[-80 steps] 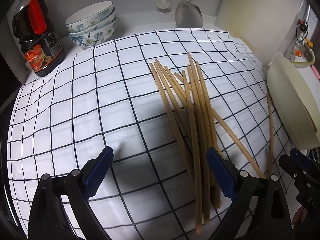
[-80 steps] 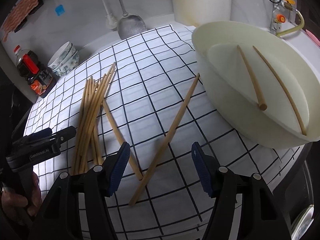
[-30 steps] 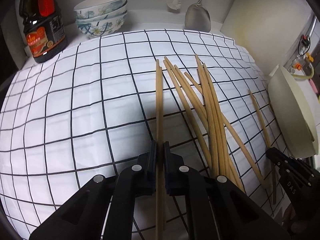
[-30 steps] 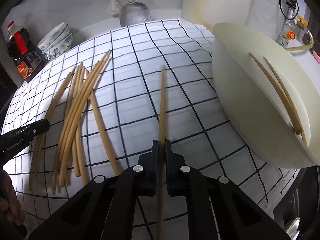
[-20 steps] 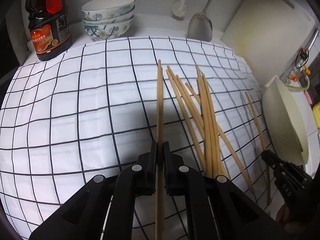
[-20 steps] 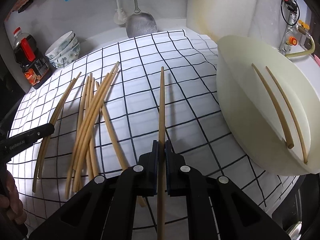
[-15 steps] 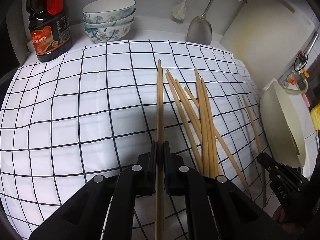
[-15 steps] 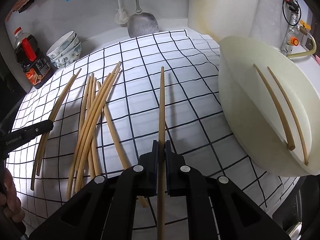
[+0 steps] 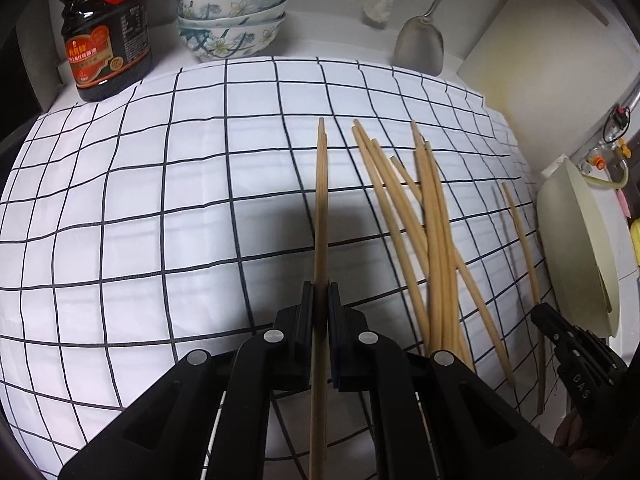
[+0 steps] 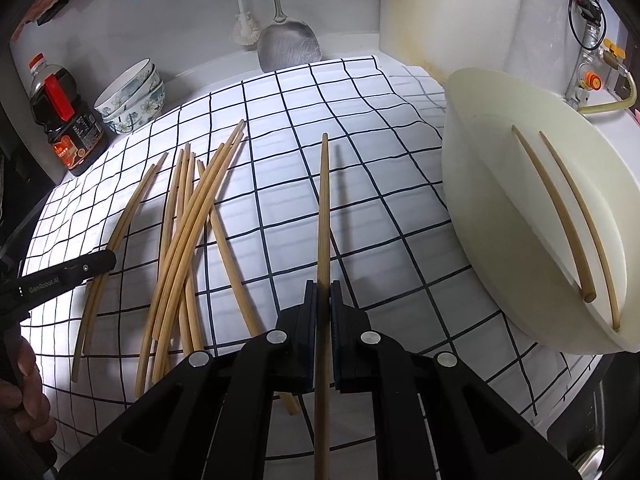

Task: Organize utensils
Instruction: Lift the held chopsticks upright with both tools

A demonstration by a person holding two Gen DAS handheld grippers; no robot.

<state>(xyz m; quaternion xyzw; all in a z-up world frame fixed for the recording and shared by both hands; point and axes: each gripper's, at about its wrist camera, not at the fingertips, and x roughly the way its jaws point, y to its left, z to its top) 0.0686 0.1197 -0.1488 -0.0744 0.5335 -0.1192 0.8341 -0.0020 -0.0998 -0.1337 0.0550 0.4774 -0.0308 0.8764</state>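
Left tongs (image 9: 320, 300) are clenched on a pair of chopsticks (image 9: 321, 200), which stick straight out ahead over the checked cloth (image 9: 160, 220). Right tongs (image 10: 323, 292) are clamped on a single chopstick (image 10: 323, 208), also pointing dead ahead. The loose pile (image 10: 188, 232) lies on the table between the two, just right of the left tongs' pair. Off to the right sits the tray (image 10: 480, 184) with two sticks (image 10: 560, 216) lying in it. A few seconds back both tongs were wide open and empty, with those sticks lying flat on the cloth; since the grab, barely anything has shifted.
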